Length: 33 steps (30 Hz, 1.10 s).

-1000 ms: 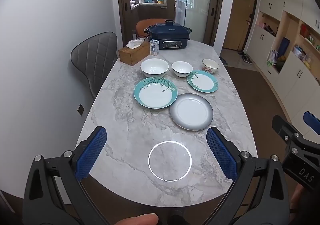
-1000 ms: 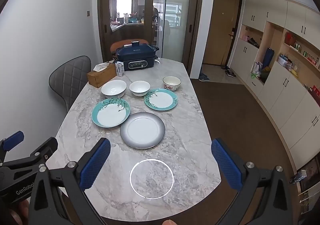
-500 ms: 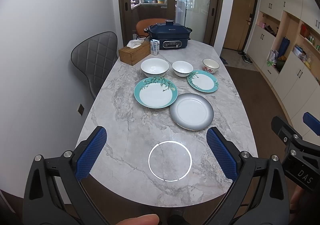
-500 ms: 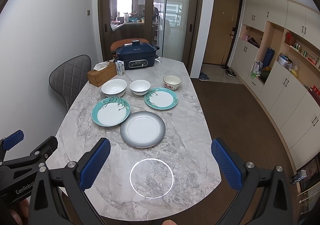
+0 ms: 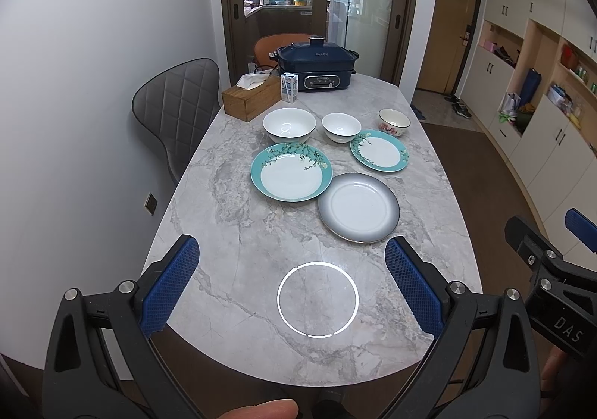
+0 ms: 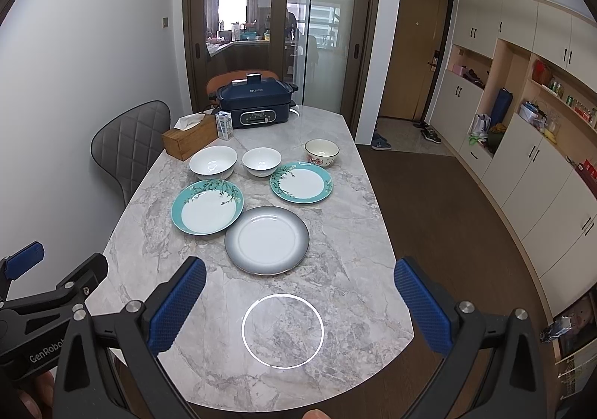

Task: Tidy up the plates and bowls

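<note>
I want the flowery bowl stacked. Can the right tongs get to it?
Probably yes: the open right tongs hold nothing, though the small flower-painted bowl sits far behind the teal-rimmed plate.

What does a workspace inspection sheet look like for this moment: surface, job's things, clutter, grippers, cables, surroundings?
Surface: marble table, bare at the near end apart from a ring of reflected light.
Job's things: grey plate nearest; large teal plate beside it; small teal plate behind; large white bowl, small white bowl and flowered bowl in a row. Nothing stacked.
Clutter: tissue box, small carton, electric cooker at the far end.
Grippers: left gripper and right gripper open, empty, above the near edge.
Cables: nothing seen.
Surroundings: grey chair, glass sliding doors, wall cabinets.
</note>
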Each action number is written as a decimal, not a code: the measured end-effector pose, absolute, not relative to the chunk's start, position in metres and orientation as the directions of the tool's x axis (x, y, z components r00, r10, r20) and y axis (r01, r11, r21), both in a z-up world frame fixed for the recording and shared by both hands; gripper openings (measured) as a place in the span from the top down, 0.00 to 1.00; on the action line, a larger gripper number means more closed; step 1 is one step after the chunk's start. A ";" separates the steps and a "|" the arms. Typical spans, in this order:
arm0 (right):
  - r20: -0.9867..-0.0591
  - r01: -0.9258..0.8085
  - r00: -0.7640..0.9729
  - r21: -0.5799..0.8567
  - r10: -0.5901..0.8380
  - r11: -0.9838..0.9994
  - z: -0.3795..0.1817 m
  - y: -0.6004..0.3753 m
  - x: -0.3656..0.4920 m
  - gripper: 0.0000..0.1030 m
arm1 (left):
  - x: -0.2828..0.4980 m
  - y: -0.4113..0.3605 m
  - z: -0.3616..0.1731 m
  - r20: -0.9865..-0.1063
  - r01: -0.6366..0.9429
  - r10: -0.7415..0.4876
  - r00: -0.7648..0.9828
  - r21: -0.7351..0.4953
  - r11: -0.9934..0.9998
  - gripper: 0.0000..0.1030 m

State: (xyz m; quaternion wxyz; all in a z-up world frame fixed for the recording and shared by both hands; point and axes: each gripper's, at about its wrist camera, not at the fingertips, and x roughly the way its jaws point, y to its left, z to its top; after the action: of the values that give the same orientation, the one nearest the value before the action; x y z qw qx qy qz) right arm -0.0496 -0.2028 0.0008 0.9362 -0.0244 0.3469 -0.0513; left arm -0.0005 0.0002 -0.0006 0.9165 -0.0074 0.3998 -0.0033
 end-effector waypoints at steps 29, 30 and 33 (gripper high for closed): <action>-0.651 0.079 0.750 -0.082 -0.113 0.993 -0.002 -0.202 -0.048 0.00 | -0.001 -0.003 -0.005 -0.737 0.001 -0.013 0.676 -0.017 1.000 0.02; -0.651 0.079 0.751 -0.083 -0.114 0.993 -0.002 -0.202 -0.048 0.00 | -0.001 -0.003 -0.005 -0.737 0.000 -0.012 0.676 -0.016 1.000 0.02; -0.652 0.079 0.750 -0.083 -0.114 0.993 -0.002 -0.202 -0.048 0.00 | -0.001 -0.002 -0.005 -0.737 0.001 -0.013 0.676 -0.017 1.000 0.02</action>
State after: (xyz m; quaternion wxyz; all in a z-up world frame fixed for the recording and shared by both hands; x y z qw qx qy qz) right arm -0.0479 -0.2024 -0.0024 0.9351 -0.0249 0.3499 -0.0515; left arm -0.0011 -0.0023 -0.0051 0.9154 -0.0078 0.4025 -0.0038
